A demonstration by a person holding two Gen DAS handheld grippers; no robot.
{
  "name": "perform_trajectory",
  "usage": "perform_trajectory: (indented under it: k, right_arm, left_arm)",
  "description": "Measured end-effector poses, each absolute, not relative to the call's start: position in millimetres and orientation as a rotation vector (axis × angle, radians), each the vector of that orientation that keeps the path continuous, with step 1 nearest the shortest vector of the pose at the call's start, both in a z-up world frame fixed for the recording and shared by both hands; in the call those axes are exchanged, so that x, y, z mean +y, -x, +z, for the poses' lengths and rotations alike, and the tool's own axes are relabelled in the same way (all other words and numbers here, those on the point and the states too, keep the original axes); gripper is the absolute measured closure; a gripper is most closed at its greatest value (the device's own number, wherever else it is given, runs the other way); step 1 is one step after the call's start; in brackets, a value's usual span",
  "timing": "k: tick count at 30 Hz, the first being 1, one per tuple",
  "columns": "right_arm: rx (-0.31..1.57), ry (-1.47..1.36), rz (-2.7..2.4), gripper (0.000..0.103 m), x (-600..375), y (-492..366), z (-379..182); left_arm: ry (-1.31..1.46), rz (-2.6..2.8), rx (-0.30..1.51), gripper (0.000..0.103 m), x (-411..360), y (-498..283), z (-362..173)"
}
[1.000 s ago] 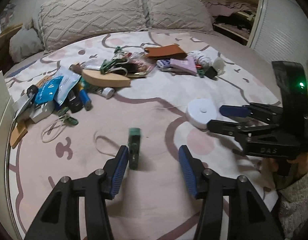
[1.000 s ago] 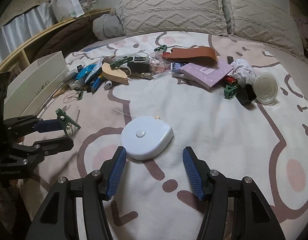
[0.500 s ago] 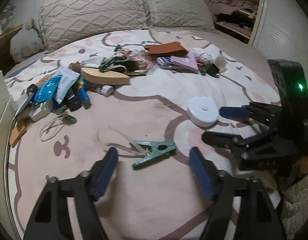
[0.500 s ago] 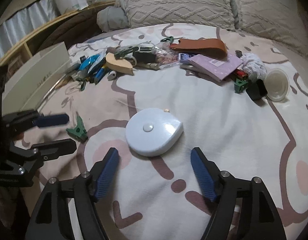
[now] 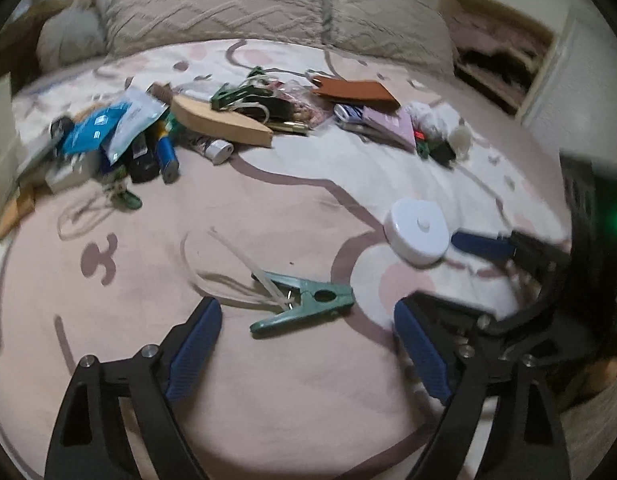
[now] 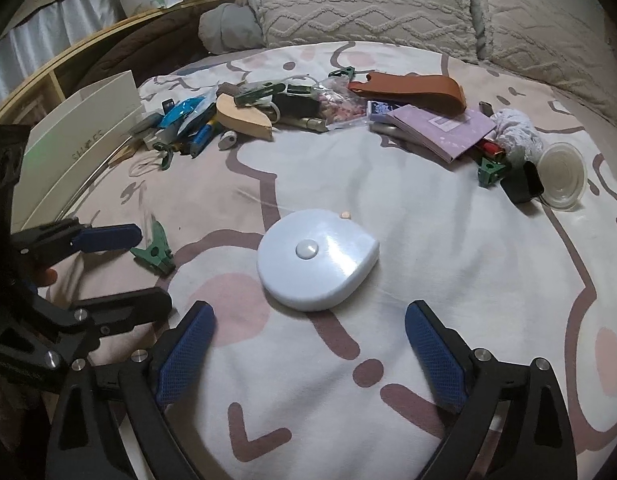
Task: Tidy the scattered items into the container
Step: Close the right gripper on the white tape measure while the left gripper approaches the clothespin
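Scattered items lie across the patterned pink bed cover (image 5: 268, 380). From the left wrist, the left gripper (image 5: 306, 354) gapes wide and empty just short of a green plastic spring clamp (image 5: 304, 306) lying flat, likely next for pickup.

From the right wrist, the right gripper (image 6: 308, 354) stands equally wide, holding nothing, framing a white rounded tape-measure case (image 6: 316, 258). Only this view shows the white open box (image 6: 74, 138) at the bed's left edge, probably the container.
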State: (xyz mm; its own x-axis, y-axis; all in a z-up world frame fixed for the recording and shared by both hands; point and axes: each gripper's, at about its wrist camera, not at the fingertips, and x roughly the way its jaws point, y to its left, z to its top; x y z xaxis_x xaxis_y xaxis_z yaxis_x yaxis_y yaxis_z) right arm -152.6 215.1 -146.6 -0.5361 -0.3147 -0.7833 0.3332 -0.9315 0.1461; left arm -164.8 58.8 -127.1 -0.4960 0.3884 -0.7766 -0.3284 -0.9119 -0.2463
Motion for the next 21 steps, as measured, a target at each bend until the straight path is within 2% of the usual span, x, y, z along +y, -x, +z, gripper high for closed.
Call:
perform_trajectory:
  k: [3,5,14,21]
  right_arm:
    - [0.056,-1.256,-2.47,0.0,212.1,151.9,-146.4]
    - [0.081,-1.26,-2.484,0.0,210.6,151.4,-146.2]
    - [0.153,-1.277,-2.504,0.0,205.4,150.8,-147.8]
    - [0.134,-1.28,-2.496,0.0,206.7,151.9,-148.7]
  left_arm:
    - [1.282,2.403,-0.208,0.01,53.7,166.9,-127.6]
    - [1.284,2.417,-0.218,0.01,55.3,166.5,-128.3]
    - [1.274,2.515,-0.086,0.011,73.6,164.7,-133.2]
    - [1.28,2.54,-0.068,0.037,64.0,166.4,-132.7]
